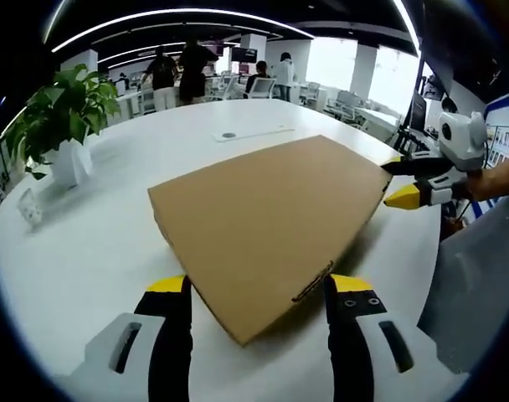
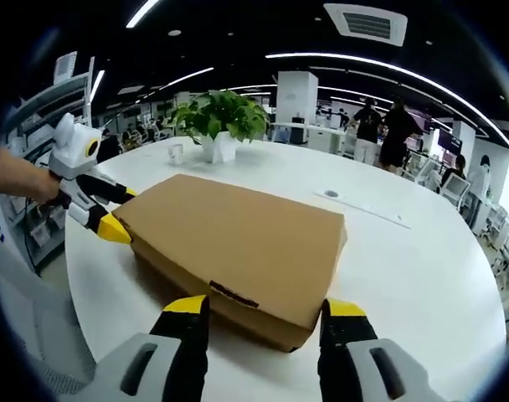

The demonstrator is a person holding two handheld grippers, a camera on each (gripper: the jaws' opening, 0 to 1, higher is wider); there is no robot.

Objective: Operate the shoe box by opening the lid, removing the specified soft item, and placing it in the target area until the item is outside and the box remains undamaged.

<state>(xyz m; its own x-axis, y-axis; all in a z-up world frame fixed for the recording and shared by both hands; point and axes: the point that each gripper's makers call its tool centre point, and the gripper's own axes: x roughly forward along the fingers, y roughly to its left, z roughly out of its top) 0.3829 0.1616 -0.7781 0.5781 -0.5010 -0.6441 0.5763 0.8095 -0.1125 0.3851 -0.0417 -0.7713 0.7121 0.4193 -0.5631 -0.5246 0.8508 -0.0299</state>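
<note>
Item: flat brown cardboard shoe box [image 1: 267, 222], lid closed, centre frame on round white worktop [image 1: 87, 251]. Left tongs [image 1: 259, 289] and right tongs [image 2: 267, 308] spread wide astride opposite corners, holding nothing. Step: opening not begun; next, lift the lid edge gently.

My left gripper [image 1: 257, 289]: black jaws w/ yellow tips, white housings w/ dark slots, small screws by one tip; right gripper [image 2: 263, 311] same; my forearms bare.
</note>
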